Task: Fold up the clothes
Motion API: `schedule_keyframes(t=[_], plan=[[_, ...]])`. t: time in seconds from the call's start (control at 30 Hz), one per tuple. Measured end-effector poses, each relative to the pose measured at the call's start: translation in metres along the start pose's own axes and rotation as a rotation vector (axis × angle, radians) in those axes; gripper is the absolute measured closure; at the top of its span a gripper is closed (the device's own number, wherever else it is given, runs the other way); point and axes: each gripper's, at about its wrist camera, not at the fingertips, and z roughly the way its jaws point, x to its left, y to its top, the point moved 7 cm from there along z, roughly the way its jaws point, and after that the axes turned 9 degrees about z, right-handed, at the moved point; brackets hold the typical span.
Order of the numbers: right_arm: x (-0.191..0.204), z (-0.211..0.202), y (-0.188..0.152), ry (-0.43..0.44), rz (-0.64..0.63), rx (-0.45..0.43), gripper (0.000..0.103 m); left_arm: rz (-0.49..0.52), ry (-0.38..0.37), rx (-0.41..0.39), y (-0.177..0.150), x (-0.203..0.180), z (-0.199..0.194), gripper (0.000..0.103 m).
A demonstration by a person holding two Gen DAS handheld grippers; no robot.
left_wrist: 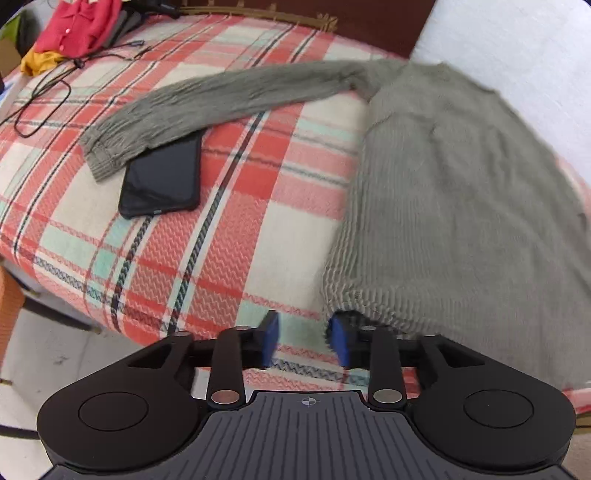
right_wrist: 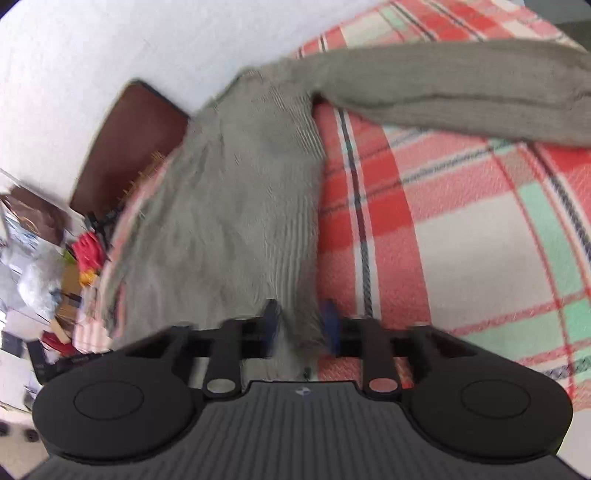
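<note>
A grey-green knit sweater [left_wrist: 461, 192] lies spread flat on a plaid bed cover [left_wrist: 236, 236], one sleeve [left_wrist: 221, 99] stretched out to the left. My left gripper [left_wrist: 304, 339] is open, its blue pads [left_wrist: 269, 341] just off the sweater's lower left hem corner; the right pad touches the hem edge. In the right wrist view the same sweater [right_wrist: 236, 206] runs away from me with its other sleeve [right_wrist: 461, 96] lying out to the right. My right gripper [right_wrist: 301, 326] is open with the sweater's hem corner between its fingers.
A black phone [left_wrist: 162, 181] on a braided cable lies partly under the left sleeve's cuff. Red and yellow clothes [left_wrist: 74, 29] and a thin black cable [left_wrist: 44, 92] lie at the bed's far left. A dark headboard [right_wrist: 136, 144] and white wall are behind.
</note>
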Motion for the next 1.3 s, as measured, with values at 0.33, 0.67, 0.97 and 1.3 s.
schedule_keyframes(t=[0.33, 0.67, 0.97, 1.3], plan=[[0.019, 0.034, 0.081, 0.116, 0.069, -0.155, 0.039, 0.062, 0.025, -0.166, 0.093, -0.026, 0.026, 0.019], [-0.003, 0.123, 0.12, 0.083, 0.239, -0.116, 0.041, 0.038, 0.141, -0.134, 0.158, -0.01, 0.084, 0.018], [0.008, 0.14, 0.121, 0.033, 0.209, -0.087, 0.041, 0.017, 0.224, -0.198, 0.225, 0.018, 0.093, 0.018], [0.017, 0.139, 0.112, -0.012, 0.194, -0.066, 0.04, 0.167, 0.21, -0.051, 0.278, 0.023, 0.16, 0.024]])
